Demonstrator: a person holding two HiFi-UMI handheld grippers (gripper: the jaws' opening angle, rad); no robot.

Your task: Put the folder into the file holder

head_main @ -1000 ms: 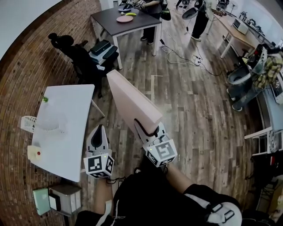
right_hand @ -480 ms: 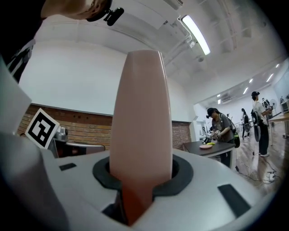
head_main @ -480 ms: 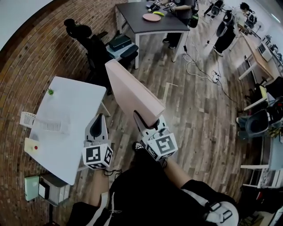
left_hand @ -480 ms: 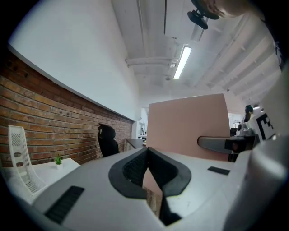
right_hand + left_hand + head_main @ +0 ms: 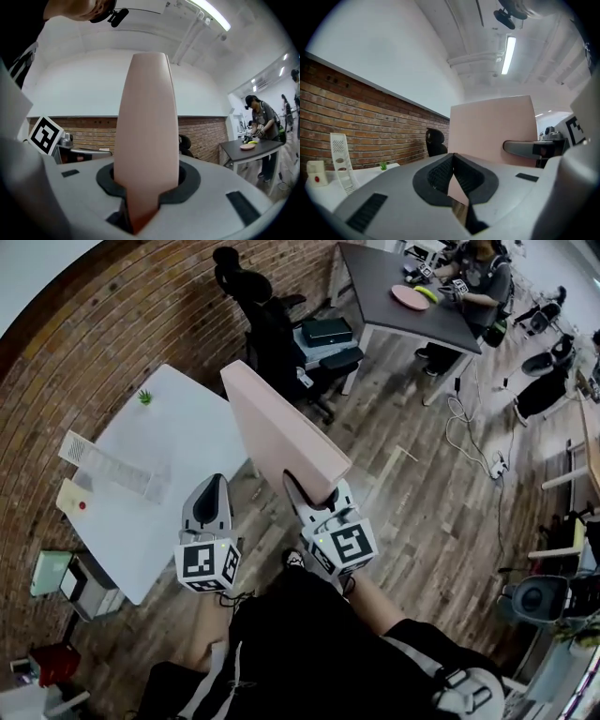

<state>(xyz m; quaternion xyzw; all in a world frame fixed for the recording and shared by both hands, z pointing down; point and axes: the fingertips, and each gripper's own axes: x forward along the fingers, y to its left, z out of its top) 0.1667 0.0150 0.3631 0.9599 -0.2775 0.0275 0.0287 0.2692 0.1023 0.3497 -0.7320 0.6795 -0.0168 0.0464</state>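
Right claw [image 5: 314,502] clamped on pink folder [image 5: 279,432]; left claw [image 5: 214,486] closed, empty.

pink slab splits the aisle: the tall pink cardboard folder [image 5: 277,432], upright in your right gripper [image 5: 317,502], walls it off from your left gripper [image 5: 213,486], jaws together. to your left, the white rectangular table [image 5: 187,437] is bare on the side nearest you. a white mesh file holder [image 5: 111,468], a small cream box with a red button [image 5: 71,499] and a tiny green plant [image 5: 144,397] line its brick-wall side. a black office chair [image 5: 262,324] stands near the far corner. the grey-brown plank floor [image 5: 422,502] lies open on your right.
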